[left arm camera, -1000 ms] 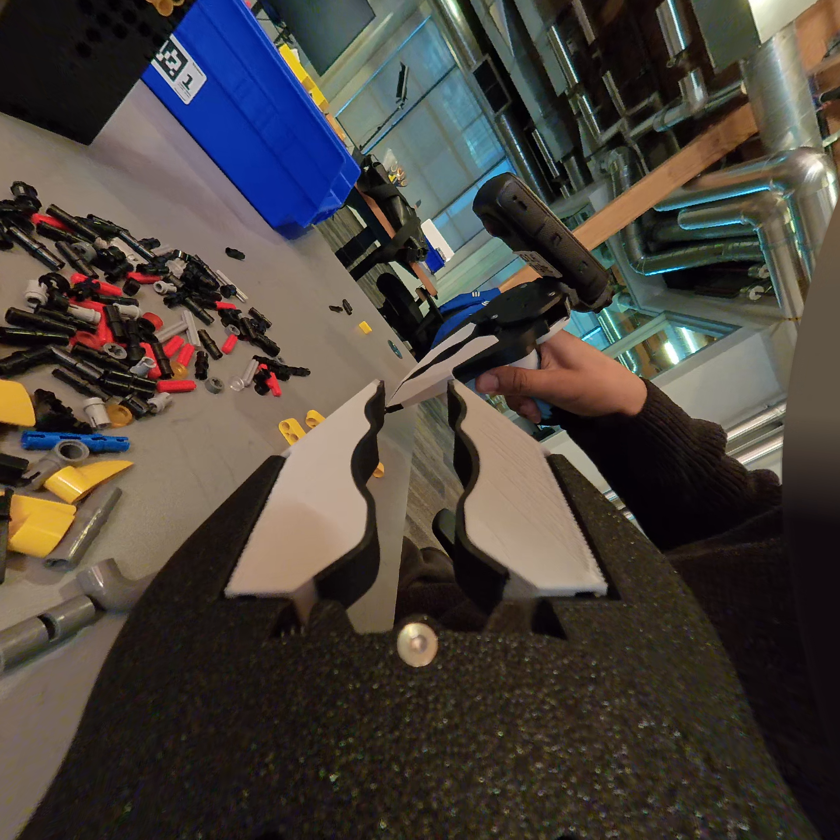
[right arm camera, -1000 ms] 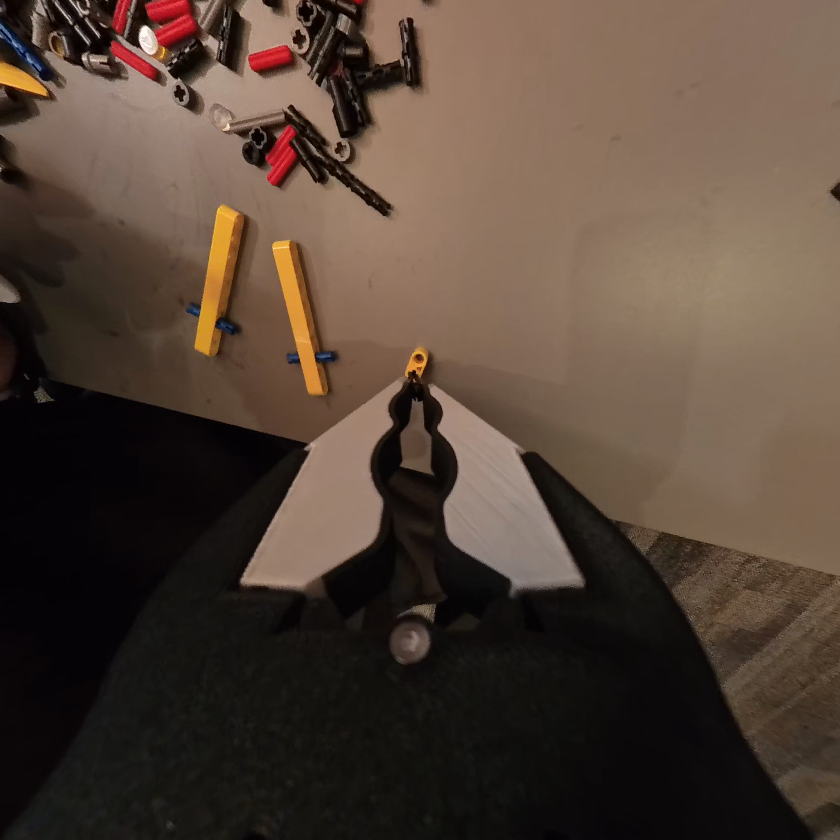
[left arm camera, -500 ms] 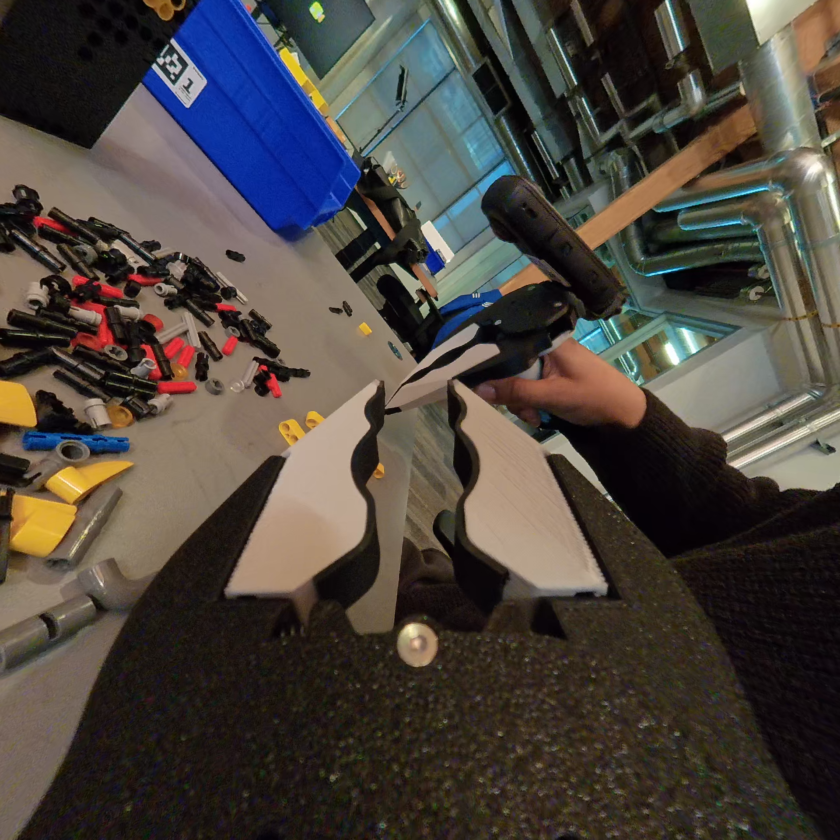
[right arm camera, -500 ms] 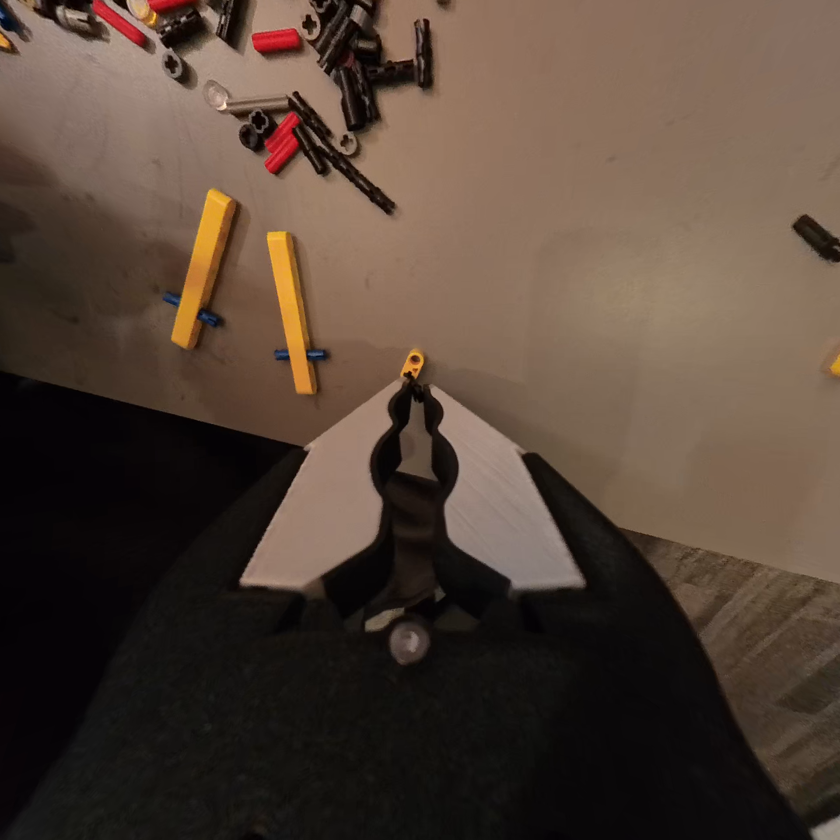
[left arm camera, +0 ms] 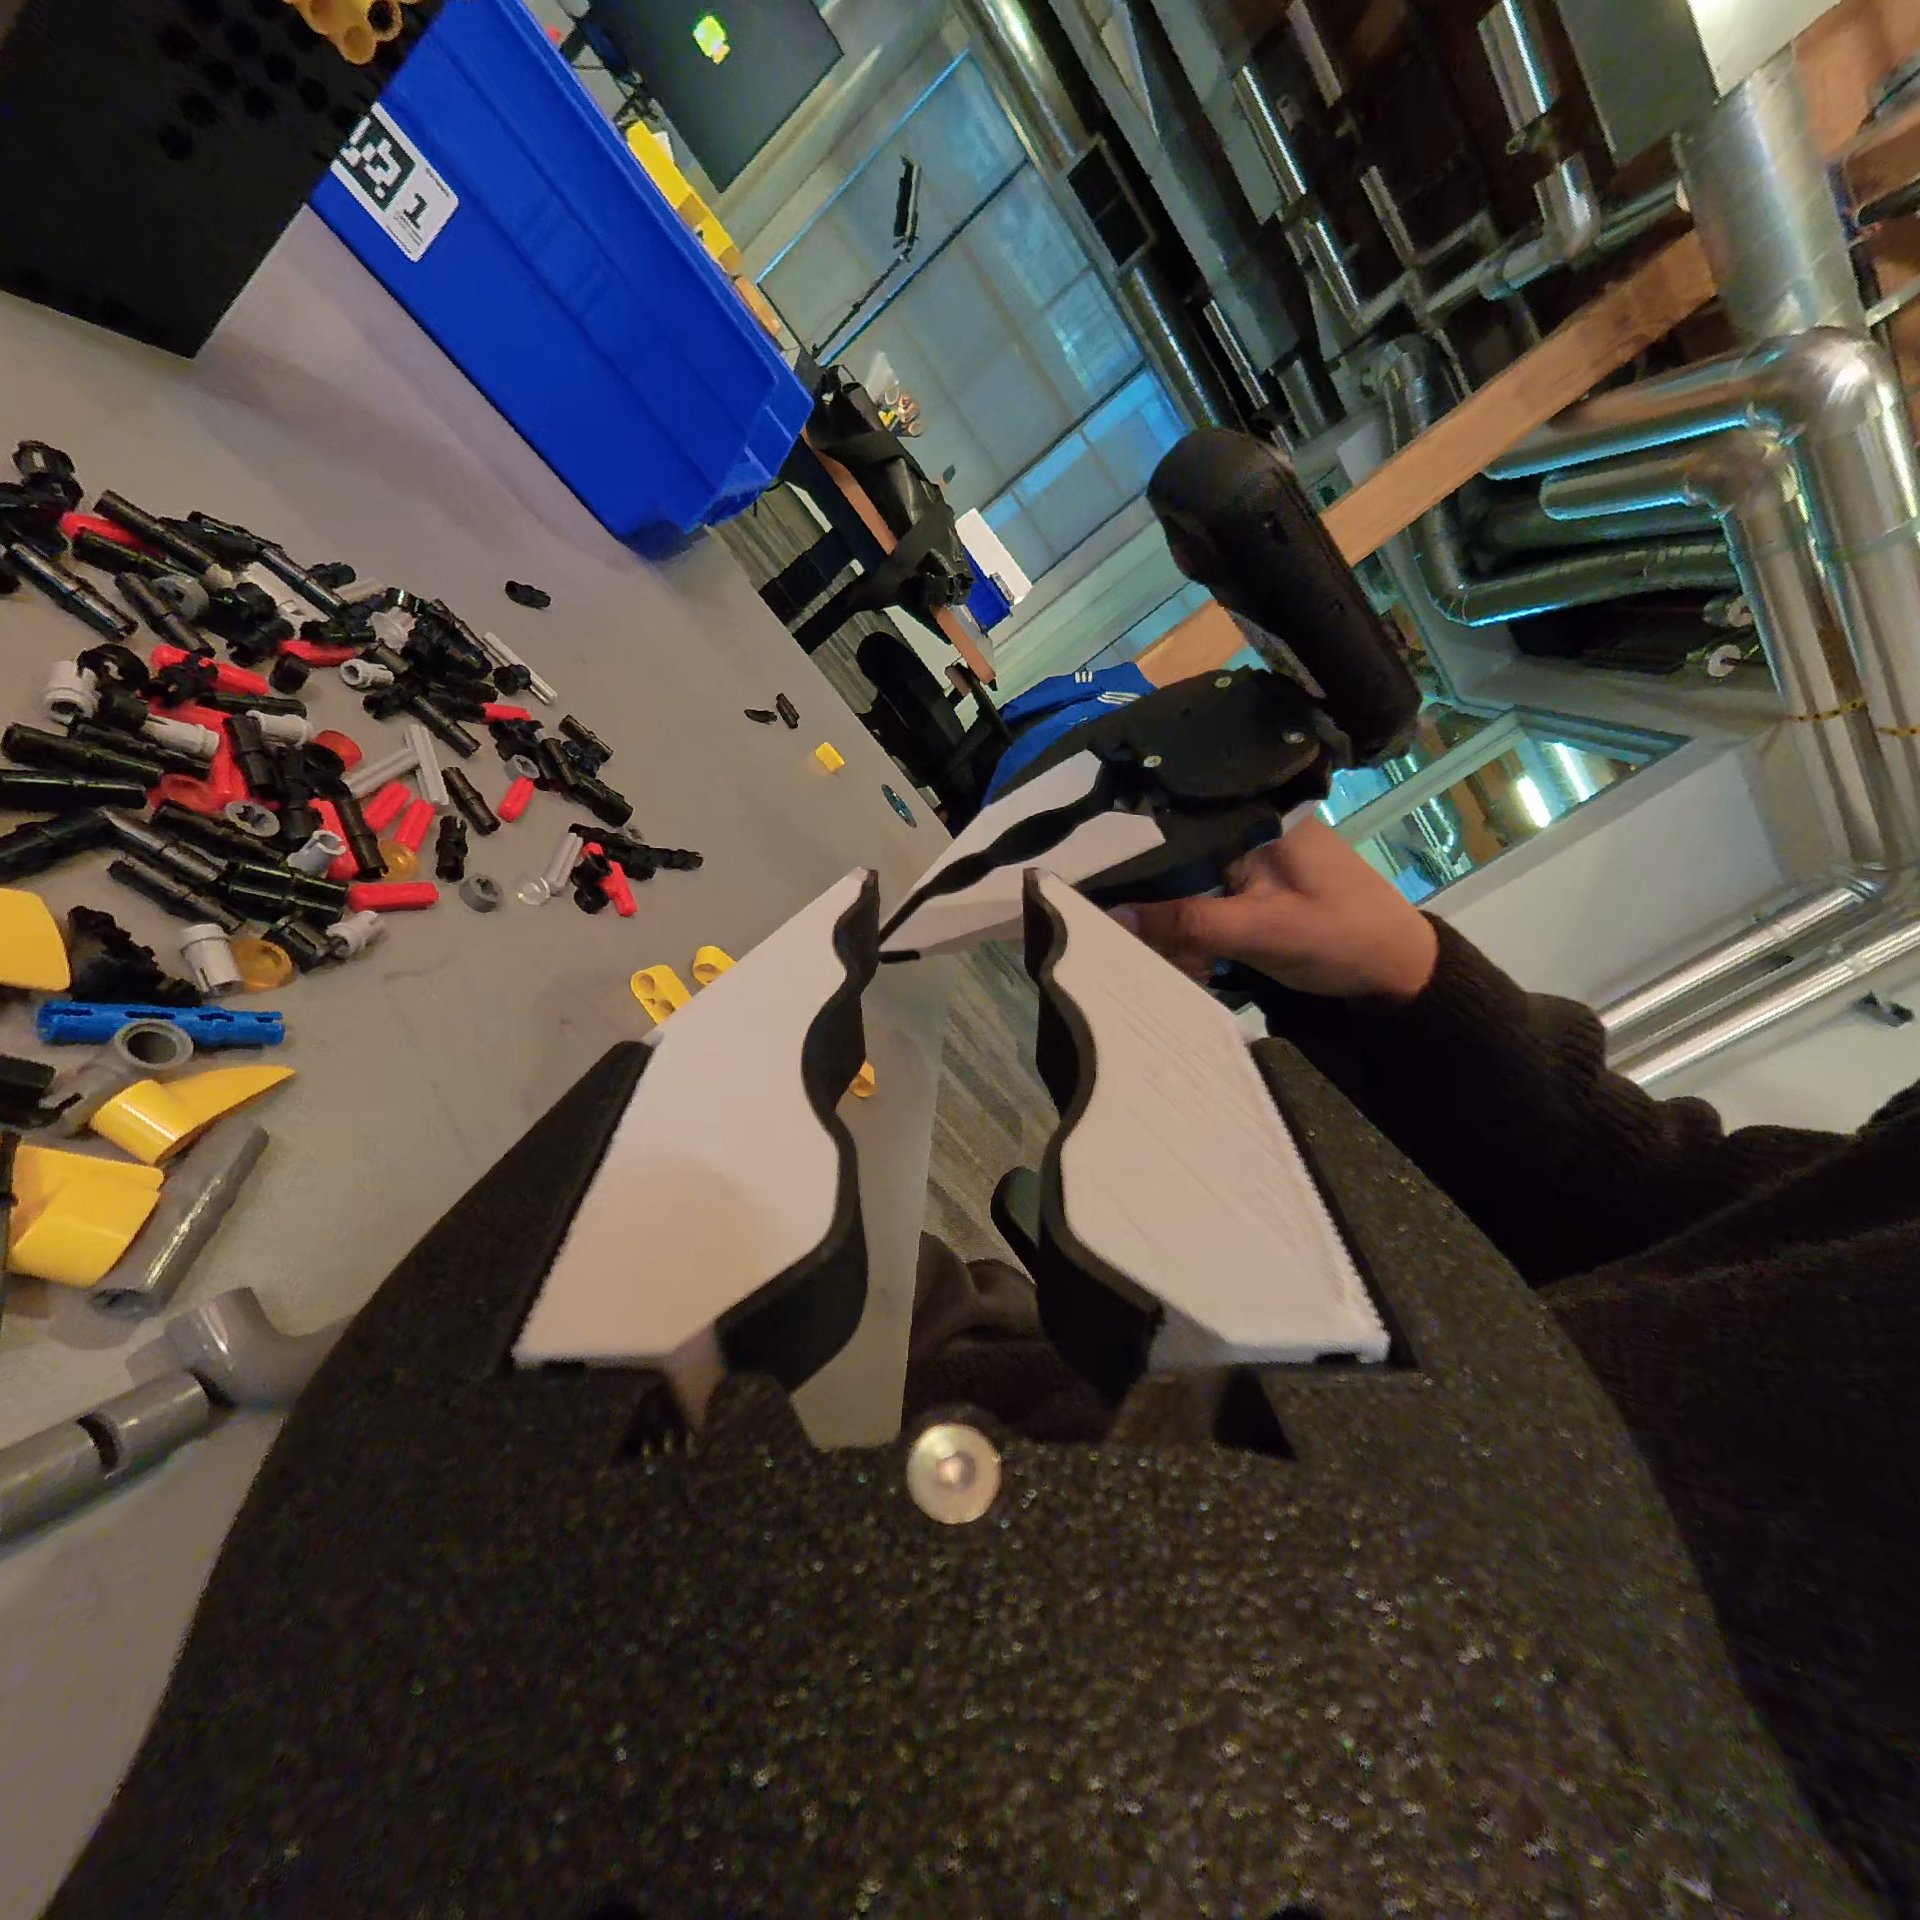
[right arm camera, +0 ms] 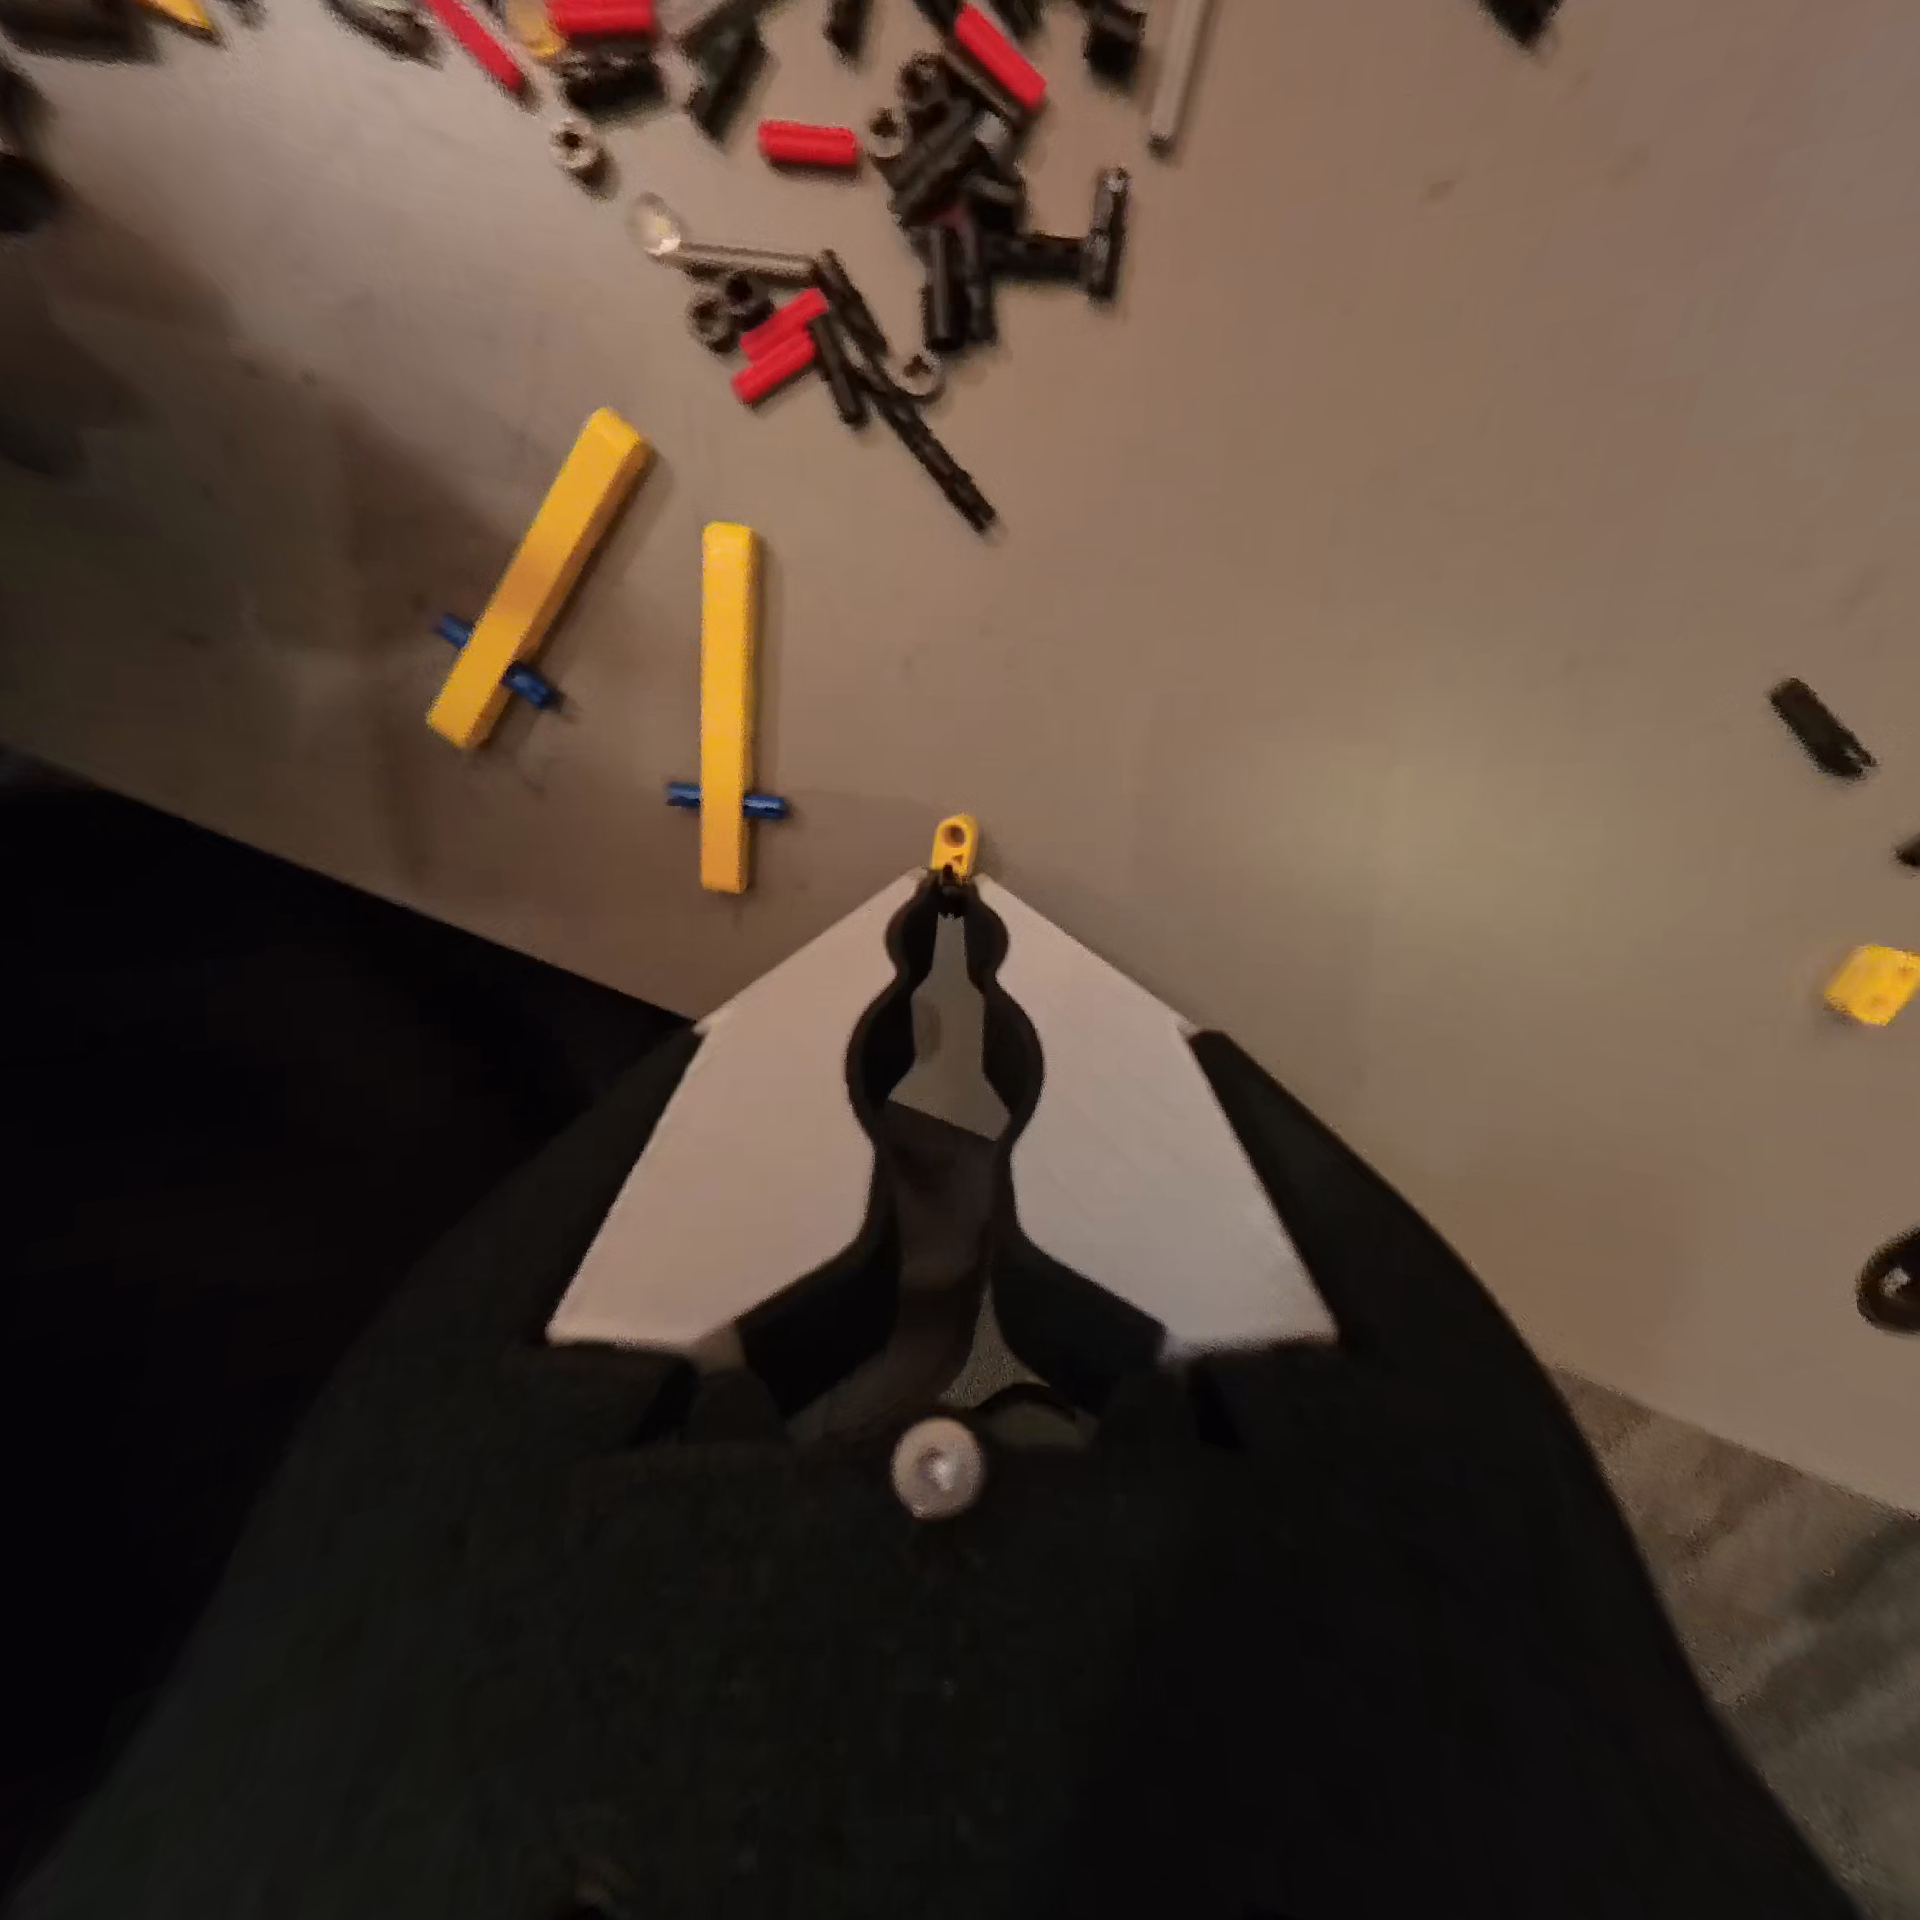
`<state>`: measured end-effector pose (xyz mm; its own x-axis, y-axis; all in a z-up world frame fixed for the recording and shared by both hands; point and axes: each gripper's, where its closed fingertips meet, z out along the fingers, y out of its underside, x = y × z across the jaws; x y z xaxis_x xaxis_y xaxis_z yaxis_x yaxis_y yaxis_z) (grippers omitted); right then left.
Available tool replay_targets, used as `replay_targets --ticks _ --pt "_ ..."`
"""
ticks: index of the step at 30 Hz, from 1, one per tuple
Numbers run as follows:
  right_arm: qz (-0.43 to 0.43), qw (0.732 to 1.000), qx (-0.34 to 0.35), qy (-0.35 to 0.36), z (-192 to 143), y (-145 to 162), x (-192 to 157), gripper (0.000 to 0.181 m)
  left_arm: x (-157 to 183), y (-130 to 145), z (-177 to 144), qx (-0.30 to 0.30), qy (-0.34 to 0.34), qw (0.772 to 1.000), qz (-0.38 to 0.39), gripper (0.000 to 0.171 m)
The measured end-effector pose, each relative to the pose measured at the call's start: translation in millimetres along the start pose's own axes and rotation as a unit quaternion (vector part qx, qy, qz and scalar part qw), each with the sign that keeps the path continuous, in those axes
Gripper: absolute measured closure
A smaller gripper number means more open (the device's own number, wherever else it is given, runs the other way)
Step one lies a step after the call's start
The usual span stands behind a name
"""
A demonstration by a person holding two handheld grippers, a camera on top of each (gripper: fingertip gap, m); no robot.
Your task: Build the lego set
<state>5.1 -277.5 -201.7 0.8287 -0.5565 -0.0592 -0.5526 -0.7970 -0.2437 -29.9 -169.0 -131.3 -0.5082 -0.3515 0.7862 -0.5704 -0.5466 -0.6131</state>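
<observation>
The grey surface (right arm camera: 1455, 520) carries scattered plastic building pieces. Above its near edge, the left gripper (left arm camera: 951, 894) holds its fingers apart, empty. The right gripper (right arm camera: 951, 883) pinches a small yellow plastic connector (right arm camera: 954, 840) at its fingertips, right of two long yellow beams (right arm camera: 725, 707).

A white square sticker (left arm camera: 397, 183) with a black-and-white coded marker and one printed character sat on the blue plastic bin (left arm camera: 582, 312); nothing else seemed legible.

Blue bin (left arm camera: 582, 312) on the grey table (left arm camera: 436, 468) — scattered plastic pieces (left arm camera: 260, 748) nearby.
</observation>
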Motion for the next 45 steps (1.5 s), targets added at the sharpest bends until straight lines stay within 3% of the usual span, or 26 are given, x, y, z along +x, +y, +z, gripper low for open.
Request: replay_targets --ticks 9,16,23,32,37,45 --pt "-0.139 0.987 0.072 -0.022 -21.9 -9.1 -13.2 0.177 1.0 4.5 3.2 -0.012 -0.009 1.0 0.023 0.144" --pt "-0.257 0.921 0.27 -0.11 -64.8 -38.0 -65.9 0.177 11.5 3.3 2.0 -0.008 0.026 0.999 0.024 0.144" --pt "-0.21 0.849 0.415 -0.25 -82.0 -43.3 -92.8 0.177 31.7 15.4 3.6 -0.041 0.086 0.995 0.035 0.141" --pt "-0.152 0.765 0.504 -0.371 -94.0 -26.1 -95.0 0.177 53.6 40.7 7.7 -0.115 0.151 0.98 0.052 0.139" --pt "-0.129 0.749 0.509 -0.405 -89.4 -20.5 -95.8 0.177 57.5 50.5 13.2 -0.134 0.148 0.976 0.088 0.139" --pt "-0.107 0.744 0.505 -0.425 -87.4 -21.7 -91.9 0.177 52.1 40.7 11.6 -0.11 0.139 0.982 0.069 0.14"
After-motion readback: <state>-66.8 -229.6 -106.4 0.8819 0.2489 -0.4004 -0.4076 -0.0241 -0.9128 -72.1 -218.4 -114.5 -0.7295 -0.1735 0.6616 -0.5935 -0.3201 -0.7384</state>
